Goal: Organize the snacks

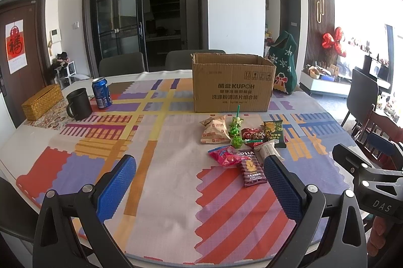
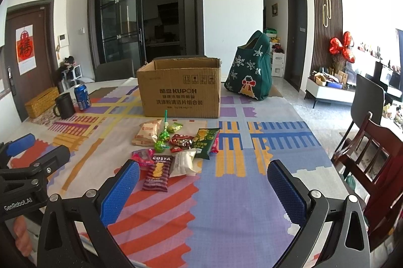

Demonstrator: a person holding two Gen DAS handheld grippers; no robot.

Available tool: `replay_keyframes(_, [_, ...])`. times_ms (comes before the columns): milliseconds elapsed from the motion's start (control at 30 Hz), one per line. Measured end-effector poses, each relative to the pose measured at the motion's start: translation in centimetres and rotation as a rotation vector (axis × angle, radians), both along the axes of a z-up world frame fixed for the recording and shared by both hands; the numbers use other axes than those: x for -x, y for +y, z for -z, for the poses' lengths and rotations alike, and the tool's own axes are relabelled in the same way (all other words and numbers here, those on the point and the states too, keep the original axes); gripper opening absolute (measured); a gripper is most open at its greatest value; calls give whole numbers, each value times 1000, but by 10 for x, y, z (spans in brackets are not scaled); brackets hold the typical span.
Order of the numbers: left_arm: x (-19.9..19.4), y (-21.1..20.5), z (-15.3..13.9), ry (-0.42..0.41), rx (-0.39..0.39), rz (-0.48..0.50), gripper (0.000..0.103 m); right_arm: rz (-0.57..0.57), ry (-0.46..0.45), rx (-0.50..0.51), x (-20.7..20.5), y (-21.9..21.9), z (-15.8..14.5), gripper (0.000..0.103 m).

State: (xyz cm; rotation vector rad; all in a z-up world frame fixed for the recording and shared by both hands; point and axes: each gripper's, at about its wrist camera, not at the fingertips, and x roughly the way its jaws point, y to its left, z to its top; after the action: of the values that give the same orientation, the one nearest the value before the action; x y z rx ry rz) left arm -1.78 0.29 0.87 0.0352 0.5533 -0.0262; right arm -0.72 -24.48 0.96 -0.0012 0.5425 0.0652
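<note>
An open cardboard box [image 1: 231,84] [image 2: 180,91] stands at the table's far side. In front of it lies a pile of snacks: a striped Costa packet [image 1: 252,171] [image 2: 158,173], a pink packet [image 1: 224,156] [image 2: 141,157], a white packet [image 2: 184,162], a green chip bag [image 1: 273,133] [image 2: 205,142], tan packets [image 1: 214,129] [image 2: 147,133], green lollipops [image 1: 235,134] [image 2: 162,139] and red candies [image 1: 253,134] [image 2: 181,141]. My left gripper [image 1: 199,176] is open and empty, near the Costa packet. My right gripper [image 2: 204,181] is open and empty, just right of the pile.
A blue soda can [image 1: 102,93] [image 2: 82,97], a black mug [image 1: 78,104] [image 2: 64,105] and a woven yellow box [image 1: 41,102] [image 2: 41,102] stand at the far left. A green bag [image 1: 284,66] [image 2: 250,69] stands right of the box. A wooden chair [image 2: 370,154] is at the right.
</note>
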Motion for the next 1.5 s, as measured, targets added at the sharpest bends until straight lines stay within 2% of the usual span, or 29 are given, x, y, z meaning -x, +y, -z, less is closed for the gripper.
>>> replay_keyframes(1267, [2,1,1,2,4,0,103,-3,4,1,0,2,2,102])
replay_keyframes(1500, [-3,1,6,29,5,-2,103,-4,24,1,-4,2,6,102])
